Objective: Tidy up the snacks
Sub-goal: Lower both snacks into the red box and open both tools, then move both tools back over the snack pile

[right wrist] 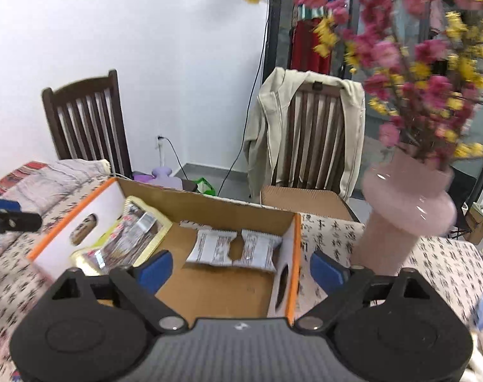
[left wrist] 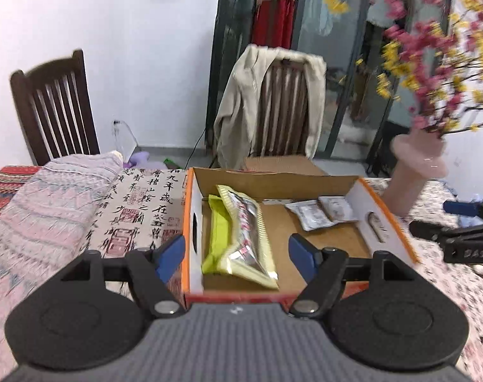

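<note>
Cardboard box (left wrist: 362,210) set on patterned tablecloth (left wrist: 139,210), yellow-green snack packs (left wrist: 241,238) and white sachets (right wrist: 235,248) laid inside, left gripper (left wrist: 238,251) and right gripper (right wrist: 241,270) both spread wide, nothing gripped.

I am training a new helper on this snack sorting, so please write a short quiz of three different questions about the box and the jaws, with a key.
1. True or false: the left gripper holds a snack.
2. Where in the box do the two small white packets lie? A. by the wall nearest the pink vase B. by the wall farthest from it C. outside the box
3. Fill in: the large yellow-edged bags lie against the box's ____ wall in the left wrist view.

Key: 1. False, both grippers' jaws are open and empty. 2. A. 3. Left.
</note>
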Demonstrator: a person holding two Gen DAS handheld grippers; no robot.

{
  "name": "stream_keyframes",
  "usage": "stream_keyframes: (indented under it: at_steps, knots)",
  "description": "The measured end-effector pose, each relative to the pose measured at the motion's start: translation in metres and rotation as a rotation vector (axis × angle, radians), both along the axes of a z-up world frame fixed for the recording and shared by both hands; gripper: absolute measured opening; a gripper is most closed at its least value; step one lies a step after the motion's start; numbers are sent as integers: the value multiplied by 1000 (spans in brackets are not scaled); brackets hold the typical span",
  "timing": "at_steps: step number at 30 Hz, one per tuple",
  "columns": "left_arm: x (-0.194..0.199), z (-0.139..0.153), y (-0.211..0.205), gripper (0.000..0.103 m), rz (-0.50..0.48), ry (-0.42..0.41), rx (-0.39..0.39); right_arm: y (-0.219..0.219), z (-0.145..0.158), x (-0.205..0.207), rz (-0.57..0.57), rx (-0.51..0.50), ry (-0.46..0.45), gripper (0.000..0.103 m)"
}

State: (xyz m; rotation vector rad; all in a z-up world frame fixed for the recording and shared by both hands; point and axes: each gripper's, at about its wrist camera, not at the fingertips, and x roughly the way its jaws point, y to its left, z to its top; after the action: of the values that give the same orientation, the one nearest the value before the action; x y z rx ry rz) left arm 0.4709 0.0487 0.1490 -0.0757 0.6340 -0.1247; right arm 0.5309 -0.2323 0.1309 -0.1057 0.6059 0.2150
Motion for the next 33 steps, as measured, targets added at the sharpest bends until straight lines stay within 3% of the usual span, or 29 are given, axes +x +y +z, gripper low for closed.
stream_keyframes:
  at_steps: [9, 11, 15, 18, 23, 26, 31, 33]
  knots:
    - [-122, 8, -15, 78, -18, -108, -22, -8, -8, -125, 37, 48, -83, 98]
    - [-151, 6, -21, 81, -29, -146, -3, -9, -11, -152, 38, 60, -104, 103]
    - [-212, -3, -28, 85, -18, -229, 47, -15, -20, -211, 51, 102, -120, 103]
    - [-252, -16, -30, 90, -7, -261, 37, -18, -31, -254, 66, 132, -131, 103]
    - [-302, -42, -34, 91, 27, -263, 49, -25, -52, -315, 60, 161, -140, 103]
    - [-326, -59, -31, 91, 32, -236, 17, -30, -68, -348, 47, 182, -142, 103]
    - [-357, -85, -26, 91, 56, -179, 61, -32, -96, -391, 46, 197, -136, 103]
    - [-366, -95, -22, 91, 56, -144, 43, -33, -105, -404, 47, 205, -113, 103]
